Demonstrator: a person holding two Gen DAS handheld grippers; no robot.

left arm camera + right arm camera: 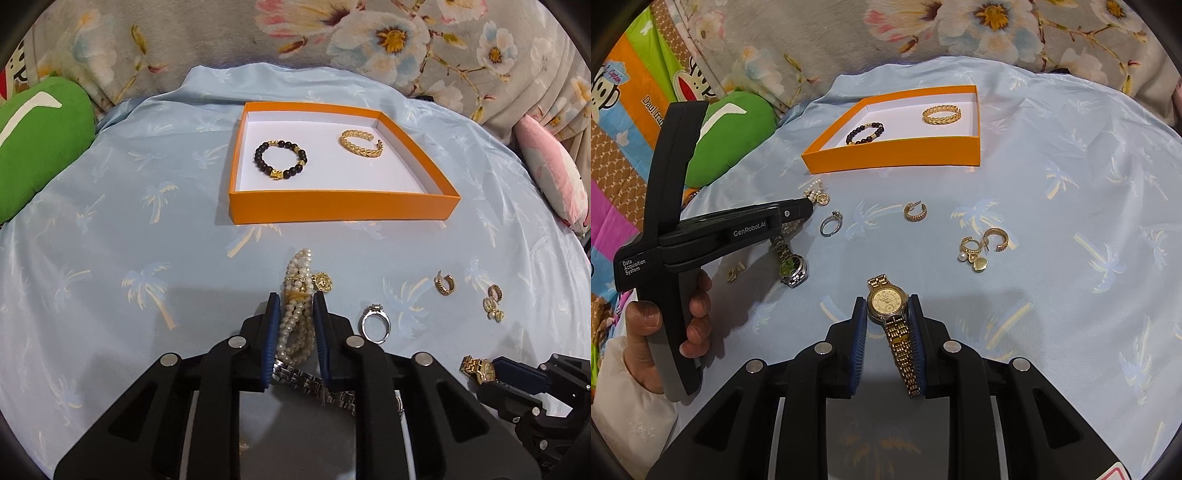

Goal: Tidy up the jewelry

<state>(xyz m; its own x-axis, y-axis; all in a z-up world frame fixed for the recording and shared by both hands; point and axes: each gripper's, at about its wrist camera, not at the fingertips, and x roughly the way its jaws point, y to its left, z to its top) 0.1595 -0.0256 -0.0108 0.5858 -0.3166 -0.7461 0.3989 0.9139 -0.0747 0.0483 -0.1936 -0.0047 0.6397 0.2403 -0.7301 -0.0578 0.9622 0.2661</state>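
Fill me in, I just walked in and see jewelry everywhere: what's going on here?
A person is sorting jewelry into an orange box with two handheld grippers. The left gripper straddles a pearl bracelet on the blue cloth; the right gripper straddles a gold watch. A dark bead bracelet and gold cuff already lie in the box. A ring, earrings and a silver watch lie loose.
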